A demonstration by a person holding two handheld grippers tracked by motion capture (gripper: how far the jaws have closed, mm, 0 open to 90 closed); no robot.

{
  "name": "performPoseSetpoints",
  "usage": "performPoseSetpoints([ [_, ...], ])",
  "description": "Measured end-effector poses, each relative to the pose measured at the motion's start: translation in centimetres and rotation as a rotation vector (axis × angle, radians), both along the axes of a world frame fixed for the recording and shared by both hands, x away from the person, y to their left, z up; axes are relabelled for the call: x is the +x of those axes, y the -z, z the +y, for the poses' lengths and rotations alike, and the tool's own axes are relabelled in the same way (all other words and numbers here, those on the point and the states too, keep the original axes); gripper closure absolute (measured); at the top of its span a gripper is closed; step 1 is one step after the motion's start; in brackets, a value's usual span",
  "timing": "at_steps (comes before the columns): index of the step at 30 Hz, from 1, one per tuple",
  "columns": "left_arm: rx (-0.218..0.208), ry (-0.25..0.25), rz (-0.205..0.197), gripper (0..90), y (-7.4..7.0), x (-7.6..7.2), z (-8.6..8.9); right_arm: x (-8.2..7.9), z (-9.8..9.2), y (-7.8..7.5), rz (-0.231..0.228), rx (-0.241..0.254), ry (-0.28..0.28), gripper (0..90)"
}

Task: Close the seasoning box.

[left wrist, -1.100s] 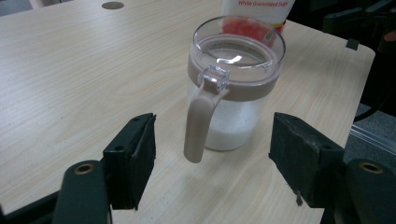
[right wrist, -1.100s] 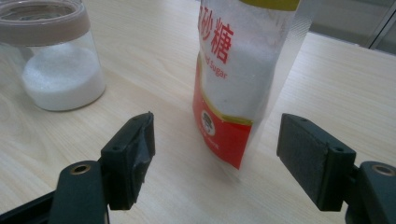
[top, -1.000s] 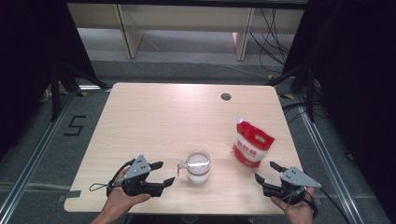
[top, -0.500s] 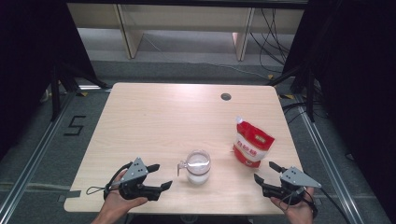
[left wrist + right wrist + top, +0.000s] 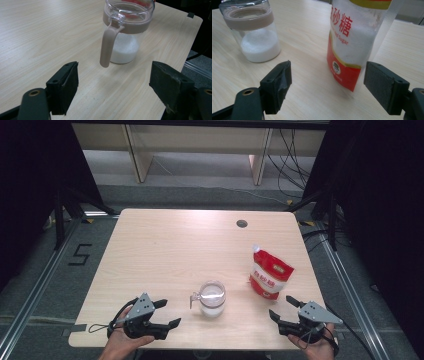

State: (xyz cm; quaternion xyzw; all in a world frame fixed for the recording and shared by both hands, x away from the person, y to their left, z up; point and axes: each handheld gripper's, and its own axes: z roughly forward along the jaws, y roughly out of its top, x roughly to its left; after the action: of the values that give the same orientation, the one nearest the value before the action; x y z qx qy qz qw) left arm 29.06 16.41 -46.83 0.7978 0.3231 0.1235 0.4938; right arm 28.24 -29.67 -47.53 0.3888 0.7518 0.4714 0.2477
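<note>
In the high view, the wooden table [image 5: 165, 250] fills the middle of the frame. A glass jar [image 5: 212, 298] with a beige collar and side handle stands low and centre, part full of white grains. To its right, in the lower right of the frame, a red-and-white sugar pouch [image 5: 270, 274] stands upright, well apart from the jar. The left gripper [image 5: 168, 312] sits at the lower left, near the table's front edge, aimed toward the jar; the right gripper [image 5: 282, 307] sits at the lower right, just below the pouch. Both have just been opening their jaws and now stand wide, with nothing between them.

In the left gripper view, the jar [image 5: 127, 30] is at upper centre, its handle [image 5: 108, 45] turned toward the camera. The two black jaws stand far apart at the bottom corners, short of the jar and touching nothing.

In the right gripper view, the pouch [image 5: 359, 42] rises at upper right, lined up with the gap but beyond the spread jaws; the jar [image 5: 254, 32] sits at upper left.

This looks like the approach step before any grasp, probably toward pouring sugar into the jar. Next, the right gripper needs to move forward around the pouch and close gently on it, while the left advances to steady the jar.
</note>
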Motion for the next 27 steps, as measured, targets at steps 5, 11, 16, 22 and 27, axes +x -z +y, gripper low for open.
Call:
performPoseSetpoints([
  [5, -0.002, -0.005, 0.006, 22.0, 0.3, -0.3, 0.1, -0.3, 0.2, 0.0, 0.006, 0.006, -0.003, 22.6],
  [11, 0.013, 0.021, 0.016, 17.6, 0.8, -0.6, 0.2, -0.5, 0.3, 0.1, -0.005, -0.015, -0.031, 21.9],
  [16, 0.016, 0.023, 0.025, 15.9, 1.2, -0.8, 0.2, -0.9, 0.3, 0.2, 0.003, -0.017, -0.035, 21.0],
  [22, 0.032, 0.030, 0.022, 15.9, 1.7, -1.1, 0.2, -1.4, 0.3, 0.4, 0.024, -0.014, -0.035, 20.1],
  [27, 0.054, 0.035, 0.022, 15.7, 1.9, -1.2, 0.3, -2.1, 0.4, 0.6, 0.077, -0.004, -0.015, 18.8],
])
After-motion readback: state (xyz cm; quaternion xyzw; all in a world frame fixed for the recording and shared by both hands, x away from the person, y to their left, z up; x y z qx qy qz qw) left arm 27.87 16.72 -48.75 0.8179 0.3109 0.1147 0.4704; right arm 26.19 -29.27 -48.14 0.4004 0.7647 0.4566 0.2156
